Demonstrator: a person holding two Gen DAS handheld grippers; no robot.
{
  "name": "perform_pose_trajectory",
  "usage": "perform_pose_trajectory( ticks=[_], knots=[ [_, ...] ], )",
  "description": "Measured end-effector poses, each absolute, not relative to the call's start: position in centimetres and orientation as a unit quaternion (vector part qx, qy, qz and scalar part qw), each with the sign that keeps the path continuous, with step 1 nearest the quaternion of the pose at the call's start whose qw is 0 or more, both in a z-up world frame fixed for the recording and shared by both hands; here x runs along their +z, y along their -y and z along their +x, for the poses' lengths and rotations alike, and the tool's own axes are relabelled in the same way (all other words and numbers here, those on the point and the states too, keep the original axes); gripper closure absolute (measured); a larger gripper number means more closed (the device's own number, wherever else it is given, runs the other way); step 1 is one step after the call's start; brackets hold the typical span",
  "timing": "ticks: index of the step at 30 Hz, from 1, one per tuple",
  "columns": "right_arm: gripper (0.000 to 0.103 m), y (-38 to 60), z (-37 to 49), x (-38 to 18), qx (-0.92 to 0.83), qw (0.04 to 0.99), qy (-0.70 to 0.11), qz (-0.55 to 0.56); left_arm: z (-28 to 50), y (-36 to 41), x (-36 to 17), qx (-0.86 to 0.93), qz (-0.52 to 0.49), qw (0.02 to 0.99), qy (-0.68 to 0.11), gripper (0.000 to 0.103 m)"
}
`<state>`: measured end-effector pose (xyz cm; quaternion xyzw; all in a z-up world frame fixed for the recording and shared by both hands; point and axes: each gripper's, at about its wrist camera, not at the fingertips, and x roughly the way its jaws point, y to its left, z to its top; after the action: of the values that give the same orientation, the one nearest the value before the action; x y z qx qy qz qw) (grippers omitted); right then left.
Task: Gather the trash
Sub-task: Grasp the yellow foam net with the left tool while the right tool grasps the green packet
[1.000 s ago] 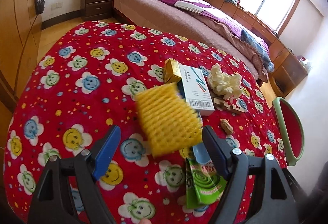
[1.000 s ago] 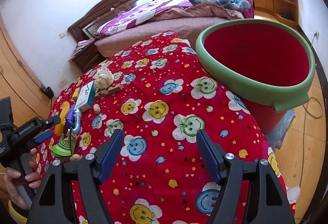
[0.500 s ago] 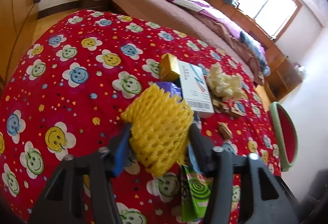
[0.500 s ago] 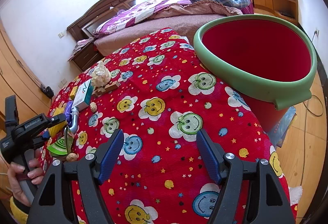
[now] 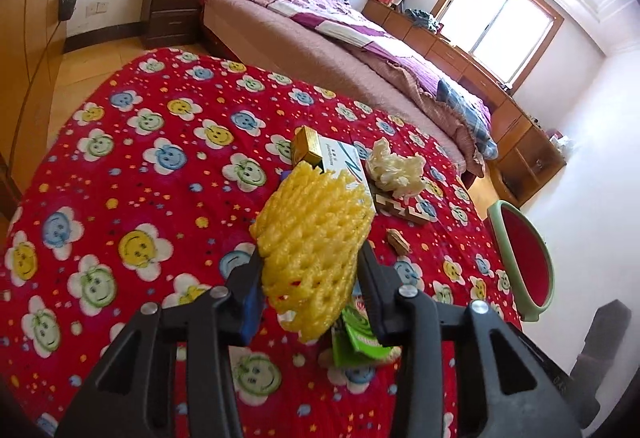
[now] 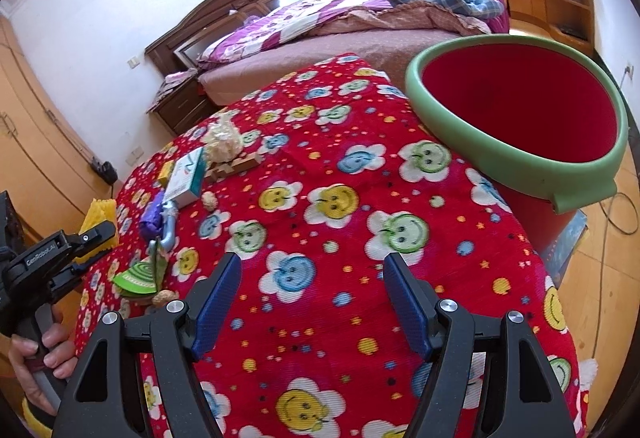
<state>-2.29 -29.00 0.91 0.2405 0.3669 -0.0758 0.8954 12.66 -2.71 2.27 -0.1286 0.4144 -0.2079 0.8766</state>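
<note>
Yellow foam net point(image 5: 316, 238) now pinched in the left hand-held gripper point(image 5: 310, 258), jaws closing on it and squashing the mesh, bottom edge hanging clear of the red smiley cloth on the desk point(image 5: 160, 197). A second ago: lying flat on the cloth with those jaws wide either side. So grabbed and lifted since, which looks like one piece of trash in hand.

Rest of the pile just behind it: gold box point(image 5: 308, 147) at 12 o'clock, white box point(image 5: 348, 161) at 1, crumpled paper point(image 5: 396, 167) at 2. Green packet point(image 5: 360, 334) below at 5 o'clock, partly under the right finger.

Red bin point(image 5: 500, 230) well off at 3 o'clock, past the desk edge.

Right hand-held gripper point(image 6: 312, 262) hovering over bare cloth, jaws apart, nothing between them, same spot as before, bin at its 1 o'clock.

Next up, probably a carry across to the bin. Springy stuff though, could squirm out of a loose pinch.
</note>
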Motion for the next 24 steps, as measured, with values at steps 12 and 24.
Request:
perform_pose_trajectory(
  ticks=[12, 24],
  knots=[
    [0.028, 23.1, -0.3, 2.9, -0.001, 0.91, -0.372, 0.182, 10.1, -1.2, 2.7, -0.144, -0.107, 0.896, -0.406, 0.06],
    [0.023, 16.3, 3.4, 2.0, 0.06, 0.902, -0.405, 0.139, 9.3, -5.2, 1.4, -0.101, -0.127, 0.895, -0.415, 0.061]
  ],
)
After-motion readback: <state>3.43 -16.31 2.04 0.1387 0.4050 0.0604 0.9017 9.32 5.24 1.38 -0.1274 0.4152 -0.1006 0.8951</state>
